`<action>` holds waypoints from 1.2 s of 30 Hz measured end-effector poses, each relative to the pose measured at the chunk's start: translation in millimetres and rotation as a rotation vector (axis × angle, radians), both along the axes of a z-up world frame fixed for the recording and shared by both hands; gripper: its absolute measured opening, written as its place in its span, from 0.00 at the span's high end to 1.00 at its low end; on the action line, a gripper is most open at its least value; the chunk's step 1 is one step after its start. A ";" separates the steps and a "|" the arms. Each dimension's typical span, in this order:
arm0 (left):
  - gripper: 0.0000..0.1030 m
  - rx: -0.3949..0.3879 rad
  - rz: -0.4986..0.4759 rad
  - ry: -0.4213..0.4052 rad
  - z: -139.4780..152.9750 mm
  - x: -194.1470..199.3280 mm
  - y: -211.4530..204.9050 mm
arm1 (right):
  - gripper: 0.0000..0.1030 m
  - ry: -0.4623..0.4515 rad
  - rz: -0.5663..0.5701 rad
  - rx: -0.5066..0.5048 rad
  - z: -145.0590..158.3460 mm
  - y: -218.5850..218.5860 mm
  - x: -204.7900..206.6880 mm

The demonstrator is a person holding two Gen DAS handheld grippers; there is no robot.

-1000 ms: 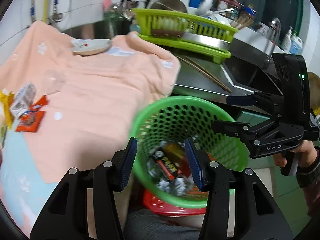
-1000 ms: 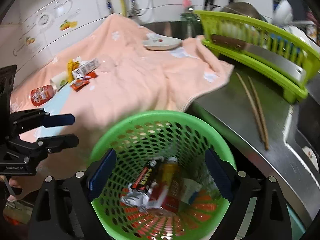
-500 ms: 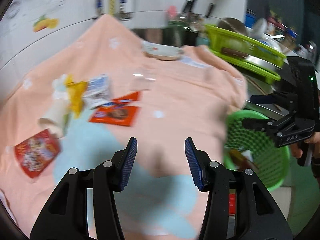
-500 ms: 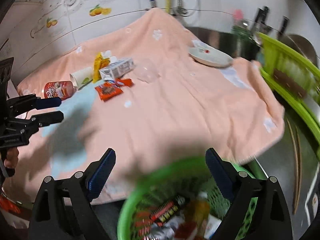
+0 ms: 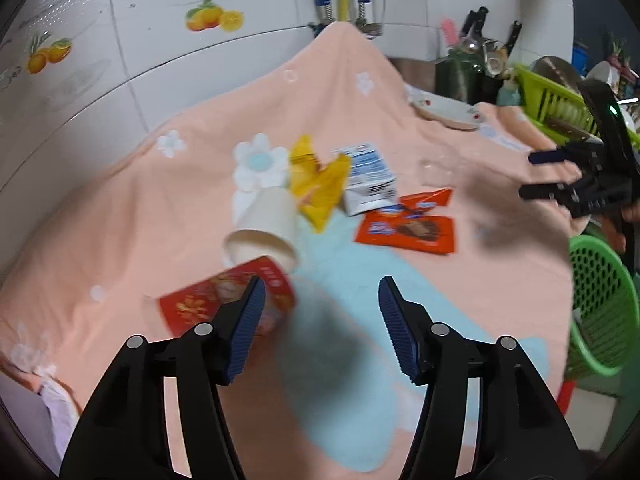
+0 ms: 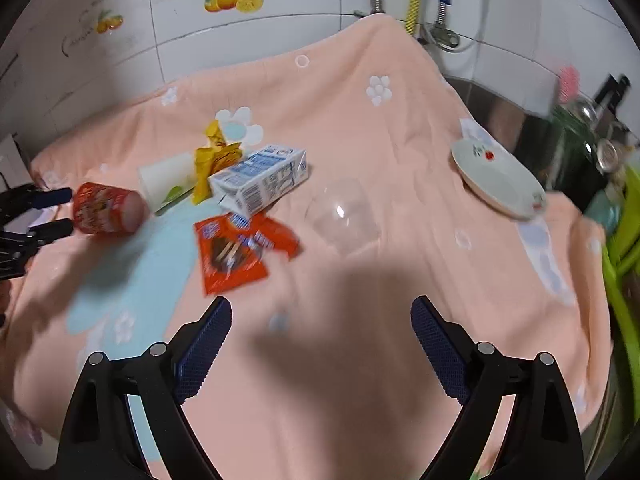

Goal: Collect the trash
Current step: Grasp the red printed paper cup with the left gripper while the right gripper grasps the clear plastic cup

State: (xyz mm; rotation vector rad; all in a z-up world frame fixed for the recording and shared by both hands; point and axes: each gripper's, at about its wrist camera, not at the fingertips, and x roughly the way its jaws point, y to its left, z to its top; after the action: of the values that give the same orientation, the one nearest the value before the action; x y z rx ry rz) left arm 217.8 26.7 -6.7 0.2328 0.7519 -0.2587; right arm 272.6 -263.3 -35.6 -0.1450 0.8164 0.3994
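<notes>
The left gripper [image 5: 320, 316] hangs over a peach towel with white flowers [image 5: 400, 128], and its blue pads stand wide apart with nothing between them. Just beside its left pad lies a red round snack cup on its side [image 5: 224, 300]. Behind the cup lies a white paper cup [image 5: 266, 226], also on its side, and it touches a crumpled yellow wrapper [image 5: 320, 184]. A white and blue milk carton [image 6: 260, 180] lies next to the wrapper, and two orange flat snack packets [image 6: 236, 252] rest in front of the carton, one partly over the other. A clear plastic cup [image 6: 344, 216] lies to the right of them. The right gripper [image 6: 320, 344] is also spread open and empty above the bare towel. A green perforated plastic basket [image 5: 600, 300] stands at the towel's right edge. A white shallow dish [image 6: 496, 180] sits far back on the towel.
</notes>
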 end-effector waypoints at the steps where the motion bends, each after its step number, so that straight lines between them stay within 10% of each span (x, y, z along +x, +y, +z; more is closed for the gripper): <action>1: 0.39 0.007 0.006 0.000 0.4 2.2 5.6 | 0.15 0.002 0.007 -0.004 -0.3 3.5 11.0; 19: 0.11 0.218 -0.127 0.059 -21.6 43.1 47.8 | 0.15 0.056 0.073 -0.085 -37.4 30.0 108.3; 36: 0.09 0.356 -0.304 0.200 -62.3 82.0 49.6 | 0.20 0.109 0.124 -0.142 -64.7 49.2 138.8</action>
State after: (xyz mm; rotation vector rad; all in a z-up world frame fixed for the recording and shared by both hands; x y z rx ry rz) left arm 299.8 76.2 -69.0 0.6689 0.9597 -0.4406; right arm 411.4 -214.1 -100.3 -0.3092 0.9462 0.4696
